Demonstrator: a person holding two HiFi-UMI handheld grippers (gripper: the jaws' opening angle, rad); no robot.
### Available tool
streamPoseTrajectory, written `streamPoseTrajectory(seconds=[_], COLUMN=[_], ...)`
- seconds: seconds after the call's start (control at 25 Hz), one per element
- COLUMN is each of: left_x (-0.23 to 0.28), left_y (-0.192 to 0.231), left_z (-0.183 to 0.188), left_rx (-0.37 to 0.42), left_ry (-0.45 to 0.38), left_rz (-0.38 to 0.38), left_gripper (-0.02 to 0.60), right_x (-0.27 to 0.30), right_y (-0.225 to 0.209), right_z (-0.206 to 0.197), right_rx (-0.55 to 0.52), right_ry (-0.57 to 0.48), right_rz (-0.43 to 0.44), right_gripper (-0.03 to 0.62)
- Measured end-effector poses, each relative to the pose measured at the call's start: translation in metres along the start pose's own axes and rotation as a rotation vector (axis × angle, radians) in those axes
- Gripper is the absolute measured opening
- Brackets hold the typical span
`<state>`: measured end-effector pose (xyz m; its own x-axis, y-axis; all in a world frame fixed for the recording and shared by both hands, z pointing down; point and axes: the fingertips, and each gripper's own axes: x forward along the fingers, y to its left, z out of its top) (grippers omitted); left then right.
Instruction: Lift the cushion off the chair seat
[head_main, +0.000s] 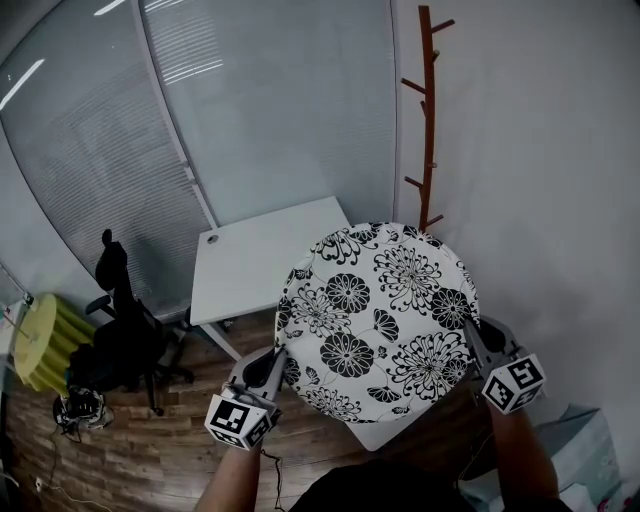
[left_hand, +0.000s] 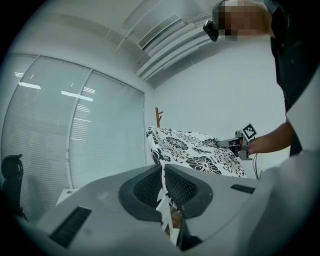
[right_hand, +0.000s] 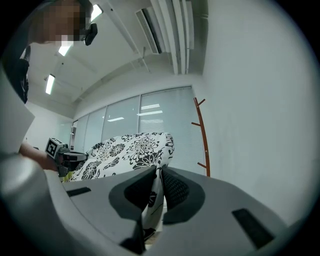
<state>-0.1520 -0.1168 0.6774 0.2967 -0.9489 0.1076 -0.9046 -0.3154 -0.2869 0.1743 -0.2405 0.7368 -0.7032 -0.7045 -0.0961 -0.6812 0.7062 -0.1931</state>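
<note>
Currently held: a round cushion (head_main: 378, 320), white with black flowers, gripped at two opposite edges by my two grippers.
Left gripper (head_main: 278, 362): clenched on the cushion's left edge. Its own view shows the printed fabric pinched between the two ribbed pads, with the jaws nearly together.
Right gripper (head_main: 470, 338): clenched on the right edge in the same way. The fabric runs down through the narrow gap between its pads.
Cushion's place: up in the air in front of me, stretched between my hands, with its printed face turned up towards my head.
Under it: seen from above, it covers the near corner of the white desk (head_main: 255, 262). I can't tell how high above the desk it hangs.
Chair: a black office chair (head_main: 125, 340) stands on the wooden floor (head_main: 150, 440) left of the desk, well apart from the cushion.
Wall side: a brown coat stand (head_main: 428, 120) stands against the white wall, beyond the cushion.
Behind the desk: glass panels with blinds (head_main: 250, 110).
</note>
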Motion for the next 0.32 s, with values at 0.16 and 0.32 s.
streamPoseTrajectory(seconds=[0.16, 0.32], left_x=[0.0001, -0.0002], left_y=[-0.0024, -0.006], left_z=[0.0024, 0.0046], left_rx=[0.005, 0.011], left_ry=[0.002, 0.006], left_rz=[-0.003, -0.009], left_gripper=[0.015, 0.015], right_x=[-0.0004, -0.0008], right_y=[-0.0007, -0.0019], right_z=[0.001, 0.0052], right_rx=[0.0, -0.006], right_ry=[-0.003, -0.006], right_rz=[0.005, 0.006], right_gripper=[0.031, 0.031])
